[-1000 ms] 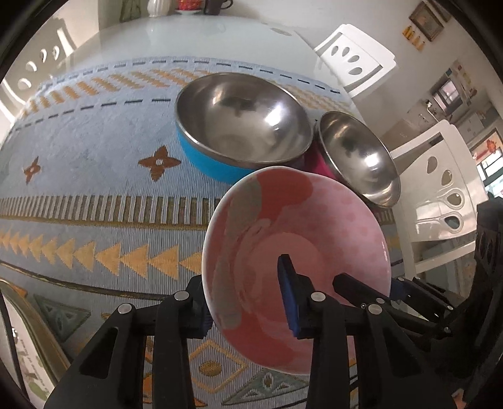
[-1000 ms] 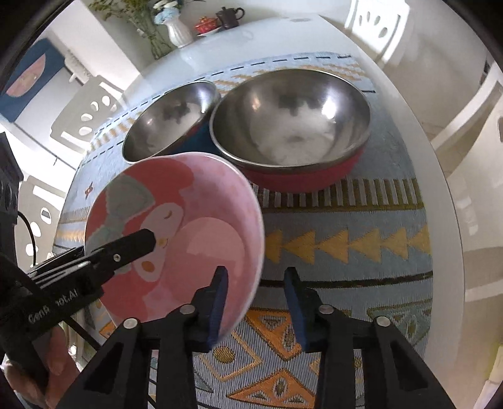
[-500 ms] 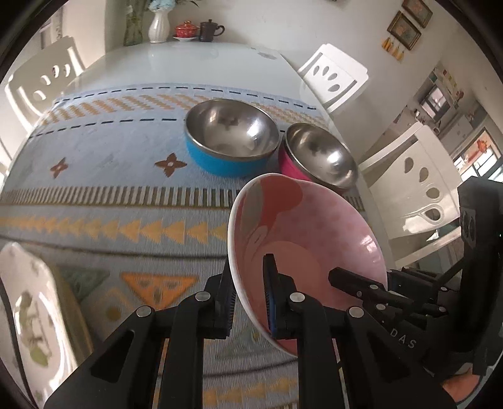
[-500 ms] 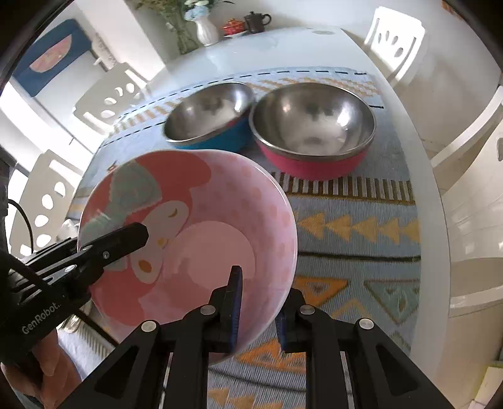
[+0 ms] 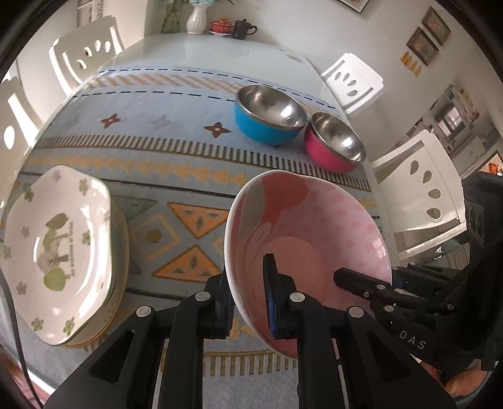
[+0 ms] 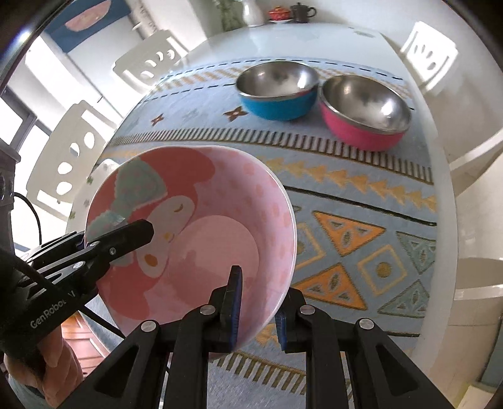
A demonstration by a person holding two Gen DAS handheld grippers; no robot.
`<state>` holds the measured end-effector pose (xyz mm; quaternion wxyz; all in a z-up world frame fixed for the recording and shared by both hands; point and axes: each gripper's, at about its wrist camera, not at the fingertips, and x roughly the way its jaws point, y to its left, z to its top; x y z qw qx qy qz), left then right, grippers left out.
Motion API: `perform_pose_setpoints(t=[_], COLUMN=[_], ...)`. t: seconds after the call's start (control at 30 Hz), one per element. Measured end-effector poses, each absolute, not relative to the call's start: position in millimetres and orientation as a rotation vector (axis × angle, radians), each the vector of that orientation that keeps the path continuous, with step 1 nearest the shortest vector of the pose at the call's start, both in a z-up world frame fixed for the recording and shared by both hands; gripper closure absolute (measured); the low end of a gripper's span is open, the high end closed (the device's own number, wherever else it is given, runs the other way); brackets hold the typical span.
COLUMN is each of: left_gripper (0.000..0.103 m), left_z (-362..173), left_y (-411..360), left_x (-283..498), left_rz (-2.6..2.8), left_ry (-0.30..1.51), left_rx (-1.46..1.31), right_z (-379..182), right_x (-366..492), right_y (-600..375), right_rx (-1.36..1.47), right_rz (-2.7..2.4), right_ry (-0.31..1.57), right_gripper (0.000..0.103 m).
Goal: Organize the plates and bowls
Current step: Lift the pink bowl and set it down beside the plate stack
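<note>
White chairs (image 5: 352, 83) ring a white table (image 5: 220, 52) spread with a patterned blue cloth (image 5: 151, 103); the blue bowl (image 5: 267, 119) and pink bowl (image 5: 333, 144) sit touching near its far right edge; the left gripper (image 5: 248, 295) and right gripper (image 6: 256, 303) each pinch opposite rims of the cartoon bowl (image 6: 201, 226), raised above the near edge.

A glossy white oval dining table (image 5: 201, 53) stretched ahead of the jaws, covered near them by a pale blue woven runner with orange triangles (image 5: 176, 132). At its far end stood a white ceramic vase (image 5: 195, 19), a small red lidded pot (image 5: 221, 25) and a dark teapot (image 6: 301, 12). White chairs with teardrop cut-outs (image 5: 352, 78) ringed the table. Framed pictures (image 5: 427, 34) hung on the pale wall to the right; daylight came through a window (image 6: 19, 126) on the left.
</note>
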<state>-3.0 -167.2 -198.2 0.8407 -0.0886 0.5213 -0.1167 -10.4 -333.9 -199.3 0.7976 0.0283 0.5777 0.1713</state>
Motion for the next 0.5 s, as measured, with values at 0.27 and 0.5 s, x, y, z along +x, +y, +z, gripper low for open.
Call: perform_pose_setpoints(t=[0.27,0.5], left_gripper=[0.090,0.090], left_z=[-226,-241], left_y=[-166,-165], left_x=[-1,-4], left_rz=[-0.232,-0.224], left_ry=[1.144,1.174], left_rx=[-0.167,-0.167], right_z=[-224,-239], right_x=[-10,-12], right_y=[-322,-324], right_rx=[0.022,0.039], right_rz=[0.351,0.337], right_ry=[1.252,1.289], right_gripper=[0.085,0.085])
